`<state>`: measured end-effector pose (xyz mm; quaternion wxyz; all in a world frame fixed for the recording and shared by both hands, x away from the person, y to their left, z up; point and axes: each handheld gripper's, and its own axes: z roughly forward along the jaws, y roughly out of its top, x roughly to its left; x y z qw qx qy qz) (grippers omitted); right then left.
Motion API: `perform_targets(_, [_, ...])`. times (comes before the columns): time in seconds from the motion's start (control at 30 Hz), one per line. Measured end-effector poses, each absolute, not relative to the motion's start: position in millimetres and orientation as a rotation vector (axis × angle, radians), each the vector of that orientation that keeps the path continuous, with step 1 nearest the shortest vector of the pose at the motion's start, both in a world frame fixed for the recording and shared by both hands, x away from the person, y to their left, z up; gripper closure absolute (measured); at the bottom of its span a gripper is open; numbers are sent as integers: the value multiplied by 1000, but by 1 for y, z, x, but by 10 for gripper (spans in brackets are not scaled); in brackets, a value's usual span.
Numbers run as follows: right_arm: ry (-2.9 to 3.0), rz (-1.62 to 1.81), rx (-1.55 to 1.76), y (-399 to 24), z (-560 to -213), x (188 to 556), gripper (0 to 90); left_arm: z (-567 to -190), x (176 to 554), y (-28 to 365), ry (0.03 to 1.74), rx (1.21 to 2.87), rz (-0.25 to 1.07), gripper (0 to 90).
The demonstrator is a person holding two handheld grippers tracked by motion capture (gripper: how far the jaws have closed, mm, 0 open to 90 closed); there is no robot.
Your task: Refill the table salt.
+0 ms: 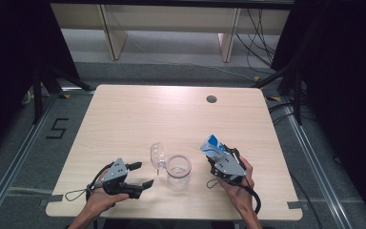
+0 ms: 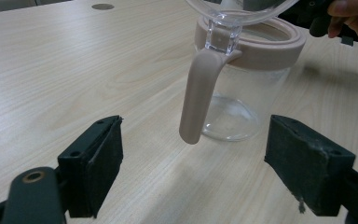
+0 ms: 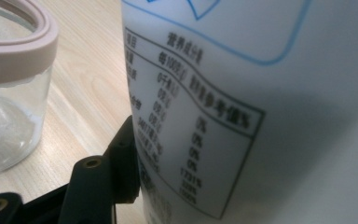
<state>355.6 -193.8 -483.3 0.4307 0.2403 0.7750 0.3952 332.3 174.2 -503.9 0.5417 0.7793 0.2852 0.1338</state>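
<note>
High view: left gripper (image 1: 139, 174) resting on the table (image 1: 124, 119), jaws standing apart, grasping nothing; jar (image 1: 178, 171) standing just beyond its tips, toward the right gripper (image 1: 213, 153). Lid (image 1: 157, 155) already swung open, tilting up at the jar's left side. Right gripper clenching a blue-and-white pouch (image 1: 213, 144), holding it raised just to the jar's right, pouch top pointing away from the hand.

Left gripper view: both pads (image 2: 98, 158) spread wide, nothing lying between them. Jar (image 2: 242, 84) standing ahead of the gap, apart from the pads, its pink rim (image 2: 279, 44) open; clasp (image 2: 198, 93) hanging down from the lid hinge in front of the glass. Jar appearing empty.

Right gripper view: pouch (image 3: 261, 107) sitting right against the left pad (image 3: 126, 163), printed table facing the camera; far pad hiding behind the pouch. Jar (image 3: 9, 93) lying off to the left of the jaws, near but not touching.

Progress, judging from these views: opening of the jar done, pouch picked up; bringing the pouch over the mouth and emptying it remaining, then probably closing the lid.
</note>
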Motion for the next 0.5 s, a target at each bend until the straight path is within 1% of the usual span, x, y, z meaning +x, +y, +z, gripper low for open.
perform_targets(0.1, [1928,964,578,-190,-484,355,428,-504,331,174,699,1842,310,185])
perform_targets(0.27, [1928,900,539,-185,-487,353,428,-506,331,172,689,1834,307,184])
perform_targets(0.33, [1925,864,514,-183,-489,352,428,-505,332,173,668,1855,315,184])
perform_targets(0.43, [1926,841,484,-182,-490,351,430,-505,330,172,699,1845,303,184])
perform_targets(0.5, [1923,822,471,-180,-490,351,430,-506,332,173,664,1852,305,184])
